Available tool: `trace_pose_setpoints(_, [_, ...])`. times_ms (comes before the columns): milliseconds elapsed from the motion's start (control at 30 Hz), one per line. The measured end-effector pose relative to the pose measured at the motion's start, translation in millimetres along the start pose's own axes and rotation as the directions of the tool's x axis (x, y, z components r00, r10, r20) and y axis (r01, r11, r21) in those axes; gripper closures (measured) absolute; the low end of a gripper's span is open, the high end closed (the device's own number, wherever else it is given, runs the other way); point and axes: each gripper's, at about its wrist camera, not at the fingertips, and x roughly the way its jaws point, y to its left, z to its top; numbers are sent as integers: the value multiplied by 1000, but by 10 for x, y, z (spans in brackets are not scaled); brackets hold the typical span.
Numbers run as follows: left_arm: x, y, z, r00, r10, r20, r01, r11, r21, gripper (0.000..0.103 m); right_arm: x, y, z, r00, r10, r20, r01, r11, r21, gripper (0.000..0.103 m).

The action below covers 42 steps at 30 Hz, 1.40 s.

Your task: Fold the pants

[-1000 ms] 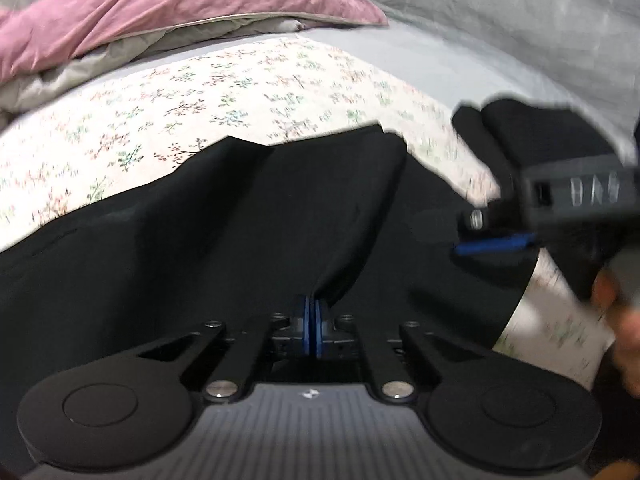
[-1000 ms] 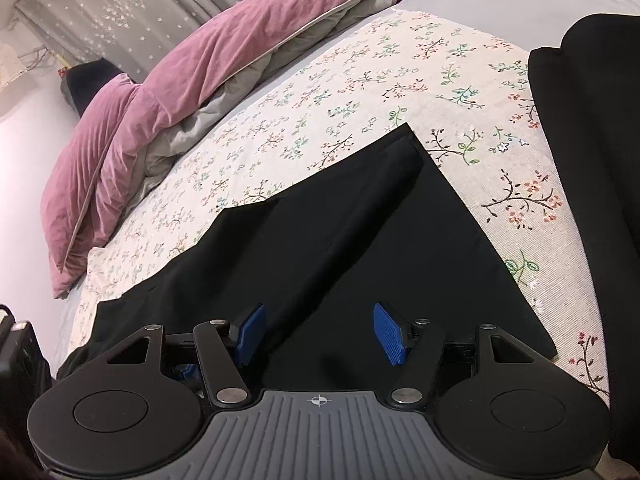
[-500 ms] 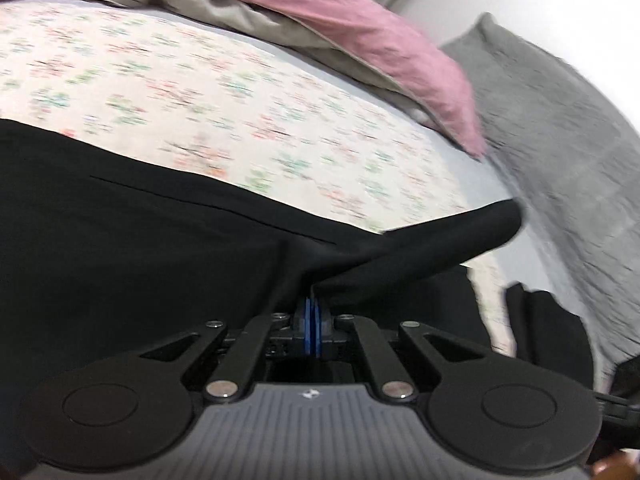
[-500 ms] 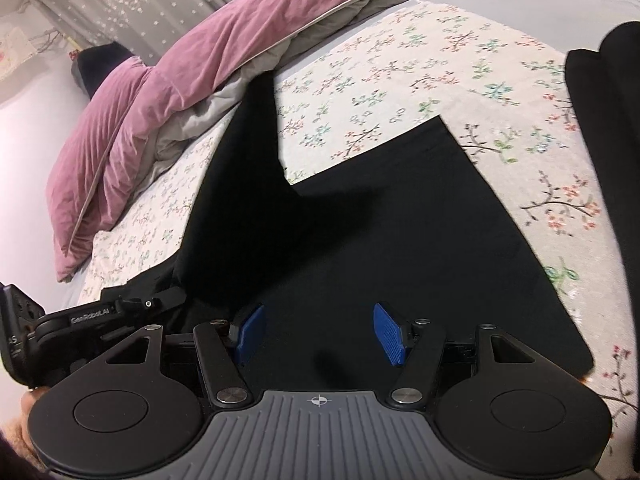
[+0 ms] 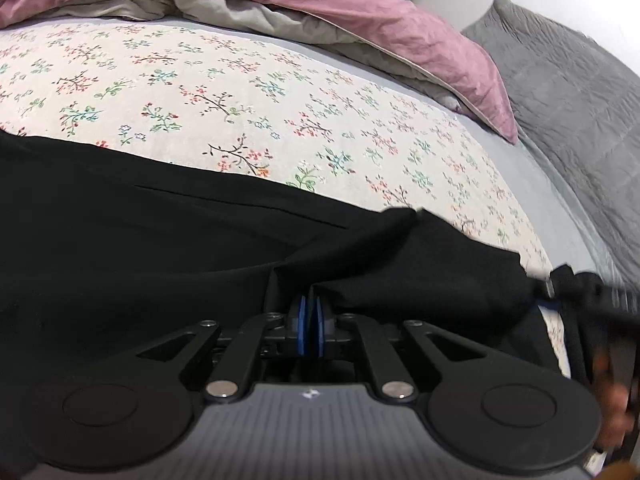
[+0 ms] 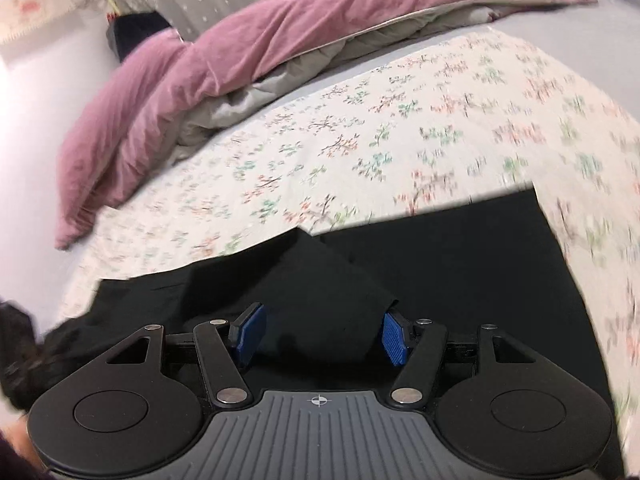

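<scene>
one black pants point(image 5: 160, 248), one floral sheet point(image 5: 200, 92), two grippers point(image 5: 311, 330) point(image 6: 320, 338).

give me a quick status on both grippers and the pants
Left gripper pinching black pants, jaws just easing slightly. Right gripper open over the pants, gripping nothing. Pants part-folded on floral sheet. Nothing in the way.

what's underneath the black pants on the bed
The black pants lie on the floral sheet, which shows all around them. What lies directly beneath the fabric is covered and cannot be seen.
</scene>
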Motion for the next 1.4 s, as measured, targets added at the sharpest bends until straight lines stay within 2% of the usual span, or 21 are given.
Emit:
trace_pose_setpoints(133, [12,18,-12,1000,-8,-7,8,1000,7,91,166,298,328,1000,-1,-27,-1,997,-79,41])
trace_pose_setpoints(267, [19,53,5,999,-30,-15,30,1000,-1,90,254,544,668,995,98,-17,-99,992,-72,41])
trace_pose_setpoints(400, [-2,56,9,999,-49,-17,49,999,7,87,293,691,846,986,169,15,-167,982,-85,42])
trace_pose_setpoints(533, [-122,-45,23,998,-65,19,64,997,31,86,289,638,938,988,148,39,-144,985,-91,41])
trace_pose_setpoints(633, [-258,-232,24,991,-119,62,112,989,95,83,355,529,977,992,123,20,-121,990,-69,41])
trace_pose_setpoints(733, [-315,-507,-15,978,-202,58,185,956,226,82,442,497,1001,989,150,-3,-150,988,-34,41])
trace_pose_setpoints(833, [-182,-753,-45,970,-243,-5,231,914,333,82,544,586,1039,982,188,-22,-189,982,-13,41])
trace_pose_setpoints(967, [107,-931,-45,984,-168,-50,174,899,402,78,553,762,1077,981,194,-18,-195,979,-56,41])
trace_pose_setpoints(1033, [170,-1007,-67,988,-146,-50,153,880,449,76,489,782,1077,981,194,-11,-194,977,-85,42])
trace_pose_setpoints(1200, [185,-1186,-168,987,-162,-21,146,818,557,55,205,582,990,995,102,-6,-102,985,-138,42])
trace_pose_setpoints(1267, [251,-1250,-189,986,-165,-30,152,804,575,54,60,410,912,998,63,7,-62,990,-129,42])
trace_pose_setpoints(1400, [423,-1348,-200,988,-147,-43,144,796,587,54,-154,74,741,999,-30,25,33,993,-117,39])
